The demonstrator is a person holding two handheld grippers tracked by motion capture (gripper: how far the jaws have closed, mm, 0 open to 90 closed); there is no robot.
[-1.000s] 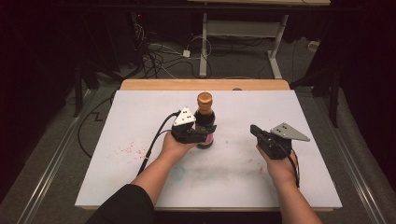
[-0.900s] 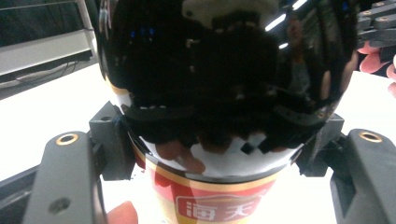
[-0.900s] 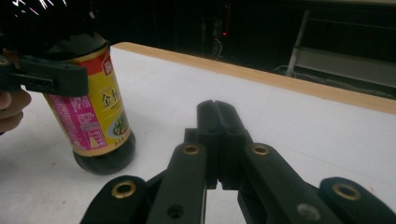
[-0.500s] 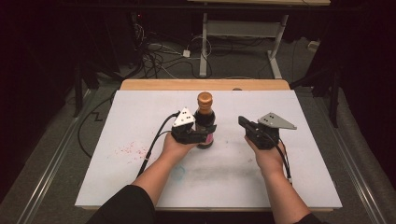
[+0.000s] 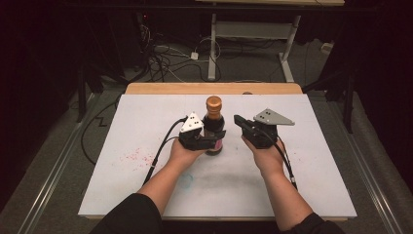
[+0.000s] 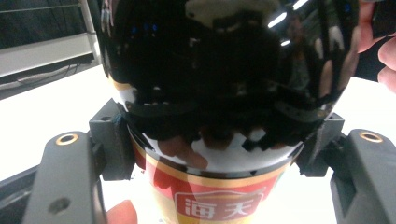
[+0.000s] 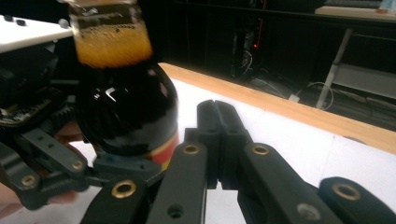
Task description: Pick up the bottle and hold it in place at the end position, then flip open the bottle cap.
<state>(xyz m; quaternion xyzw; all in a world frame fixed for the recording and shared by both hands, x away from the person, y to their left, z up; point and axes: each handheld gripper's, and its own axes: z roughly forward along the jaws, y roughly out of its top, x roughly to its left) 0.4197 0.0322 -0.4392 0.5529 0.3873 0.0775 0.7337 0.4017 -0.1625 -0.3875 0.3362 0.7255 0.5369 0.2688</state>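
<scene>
Since the earlier frames: the right gripper [image 5: 239, 120] has travelled in from the right part of the table toward the bottle [image 5: 213, 127]; the left gripper [image 5: 214, 140] and the bottle have kept their place.
Bottle, place: it stands near the middle of the white table [image 5: 122, 165], closer to the far wooden edge than to the person.
Bottle, long axis: upright, with the copper-coloured cap [image 5: 213, 102] at the top and the red label [image 6: 219, 205] low on the body.
Left gripper, state: clamped on the bottle's dark lower body; in the left gripper view a pad [image 6: 114, 140] presses on each flank of the glass, just above the label.
Right gripper, state: jaws pressed together with nothing between them, as the right gripper view [image 7: 215, 140] shows.
Bottle from the right gripper: just to that gripper's left and close, with the closed tips pointing at the body, below the neck; a small gap remains and they do not touch.
Nearer hand: the left already holds the bottle; the right is the free one and sits beside it.
Likely step: the left steadies the bottle while the right comes in for the cap.
What it calls for: the right jaws would have to open and rise to cap height, since they now sit well under the cap.
</scene>
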